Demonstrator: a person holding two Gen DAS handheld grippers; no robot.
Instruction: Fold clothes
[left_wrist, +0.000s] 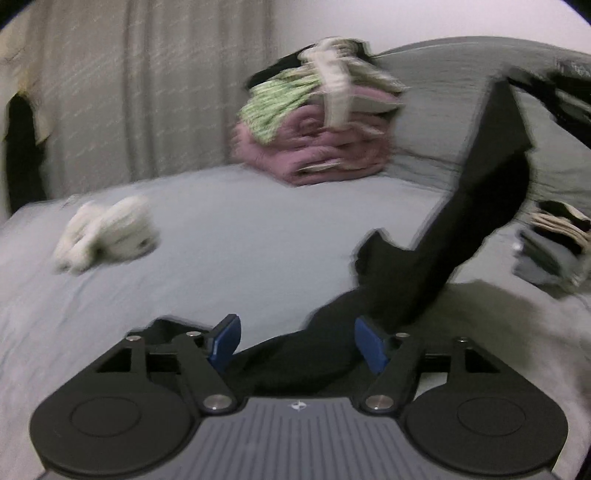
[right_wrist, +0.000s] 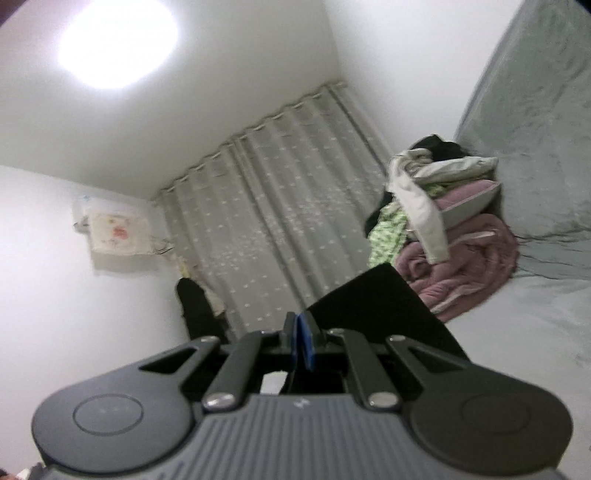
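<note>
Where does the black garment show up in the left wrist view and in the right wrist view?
Left wrist: the black garment rises from between the open jaws of the left gripper to upper right.
Right wrist: it fans out right of centre, clamped in the shut right gripper.
Shared landmark: the pink blanket pile on the bed.

Grey bed (left_wrist: 221, 229), patterned curtain (right_wrist: 266, 206), ceiling light (right_wrist: 118, 40)

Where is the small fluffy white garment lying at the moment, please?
In the left wrist view the small fluffy white garment lies alone on the grey bed sheet, at the left, in front of the pale curtain and left of the pink folded blanket pile.
</note>
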